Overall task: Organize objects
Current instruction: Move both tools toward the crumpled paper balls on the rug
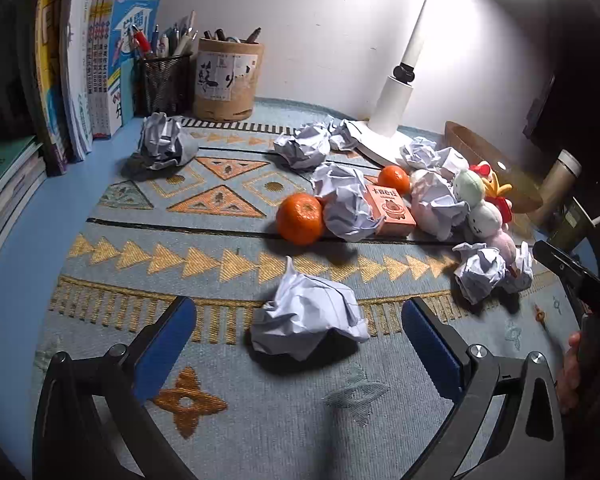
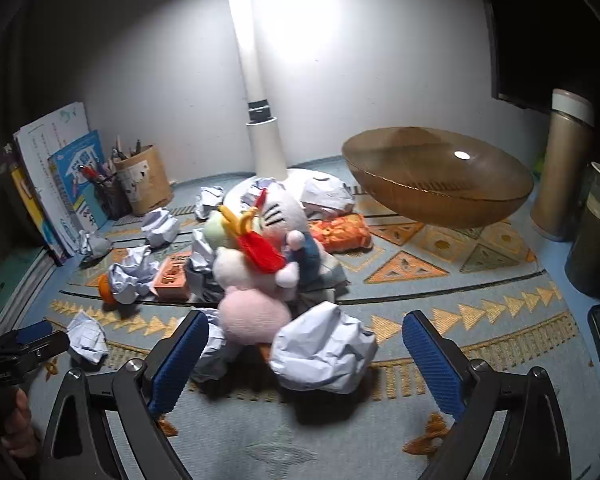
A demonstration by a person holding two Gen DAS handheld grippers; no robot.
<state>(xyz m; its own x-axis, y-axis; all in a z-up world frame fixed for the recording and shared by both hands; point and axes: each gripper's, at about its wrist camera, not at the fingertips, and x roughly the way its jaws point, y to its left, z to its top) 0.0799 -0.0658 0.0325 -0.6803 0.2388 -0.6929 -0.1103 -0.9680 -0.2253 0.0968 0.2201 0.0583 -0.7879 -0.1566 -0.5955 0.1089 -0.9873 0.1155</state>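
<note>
Crumpled white paper ball [image 1: 306,318] lies loose on the desk mat [image 1: 228,432] at twelve o'clock of the left tool [image 1: 299,322], framed for a pinch, while the right tool [image 2: 306,338], likewise spread empty, faces another paper wad [image 2: 324,350] beside the plush toys [image 2: 260,256].

On my left feed I see a white desk lamp [image 1: 394,96] standing at the back of the worktop, on a patterned blue-and-orange mat [image 1: 220,248]. To the far left, books [image 1: 100,68] lean upright against each other, with a black mesh pen cup [image 1: 164,82] and a tan cylindrical holder [image 1: 228,80] beside them. On my right feed a gold flask [image 2: 562,164] stands near the wall.
</note>
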